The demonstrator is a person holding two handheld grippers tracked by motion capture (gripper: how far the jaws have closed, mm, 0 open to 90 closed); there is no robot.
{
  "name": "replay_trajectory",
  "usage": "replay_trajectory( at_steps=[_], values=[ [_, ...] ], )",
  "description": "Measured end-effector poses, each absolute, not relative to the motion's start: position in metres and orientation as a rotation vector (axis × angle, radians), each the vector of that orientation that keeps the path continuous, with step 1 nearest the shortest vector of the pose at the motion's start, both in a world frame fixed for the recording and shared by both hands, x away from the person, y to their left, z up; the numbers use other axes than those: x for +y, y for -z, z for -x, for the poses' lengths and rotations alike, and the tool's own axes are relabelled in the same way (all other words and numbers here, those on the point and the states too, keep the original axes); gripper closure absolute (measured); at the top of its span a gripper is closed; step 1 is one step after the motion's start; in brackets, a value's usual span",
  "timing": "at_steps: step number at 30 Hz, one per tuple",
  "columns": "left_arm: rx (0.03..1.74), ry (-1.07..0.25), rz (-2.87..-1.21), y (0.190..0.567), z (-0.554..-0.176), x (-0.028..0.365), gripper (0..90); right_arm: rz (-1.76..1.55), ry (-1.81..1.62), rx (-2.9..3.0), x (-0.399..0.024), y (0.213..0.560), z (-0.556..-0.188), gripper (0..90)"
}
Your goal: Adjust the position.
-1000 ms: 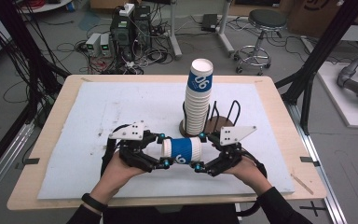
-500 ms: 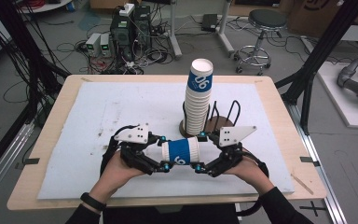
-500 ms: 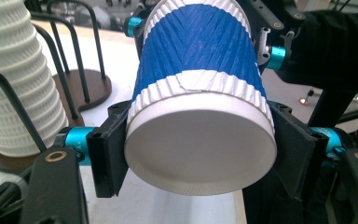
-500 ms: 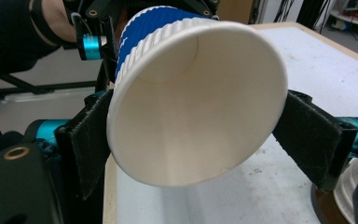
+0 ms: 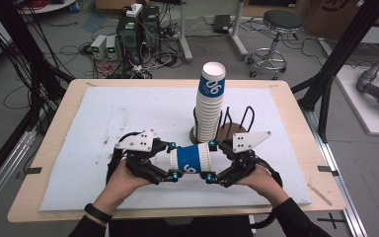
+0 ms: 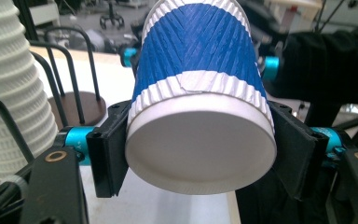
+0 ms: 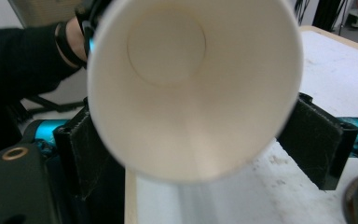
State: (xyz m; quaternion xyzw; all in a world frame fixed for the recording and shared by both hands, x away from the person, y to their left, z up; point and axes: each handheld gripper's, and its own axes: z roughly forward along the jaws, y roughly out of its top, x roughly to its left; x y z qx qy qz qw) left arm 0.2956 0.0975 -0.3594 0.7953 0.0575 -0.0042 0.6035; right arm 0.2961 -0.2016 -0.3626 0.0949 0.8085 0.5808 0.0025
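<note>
Near the front edge of the pale wooden bench [image 5: 44,207], above its white foam mat [image 5: 128,113], a blue-and-white ribbed paper cup [image 5: 191,159] lies on its side in the air between the two grippers. The left gripper [image 5: 171,162] pinches the cup's closed bottom end: in the left gripper view its black jaws press on both sides of the cup [image 6: 200,116] just above the white base disc. The right gripper [image 5: 212,161] sits at the cup's open mouth. Its jaws have just been opening; in the right gripper view the cup's white inside [image 7: 191,88] faces the camera and the rim stands between the two pads, the left one close against the wall, the right one with a small gap showing, so the jaws are spread around the rim rather than squeezing it. Behind the grippers a tall stack of white ribbed paper cups [image 5: 209,111], topped by a blue-banded one, stands upright in a black wire holder on a round brown base [image 5: 237,126], just beside the right gripper's grey plate.
</note>
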Motion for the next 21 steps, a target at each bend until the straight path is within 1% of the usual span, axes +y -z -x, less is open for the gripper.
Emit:
replay_trajectory(
  at_steps=[6,9,11,14,21],
  values=[
    [0.155,0.011,-1.874,0.358,-0.294,0.094,29.1,-0.28,-1.803,2.545,-0.203,0.362,-0.295,18.1],
    [0.157,-0.018,-1.94,0.355,-0.292,0.091,26.5,-0.257,-1.767,2.548,-0.202,0.362,-0.295,19.0],
    [0.16,-0.023,-2.001,0.354,-0.29,0.088,23.2,-0.236,-1.72,2.567,-0.201,0.363,-0.294,19.8],
    [0.154,-0.047,-2.062,0.354,-0.289,0.084,22.1,-0.205,-1.659,2.58,-0.2,0.363,-0.294,20.0],
    [0.146,-0.079,-2.127,0.358,-0.289,0.081,23.7,-0.197,-1.56,2.626,-0.2,0.362,-0.293,20.2]
  ],
)
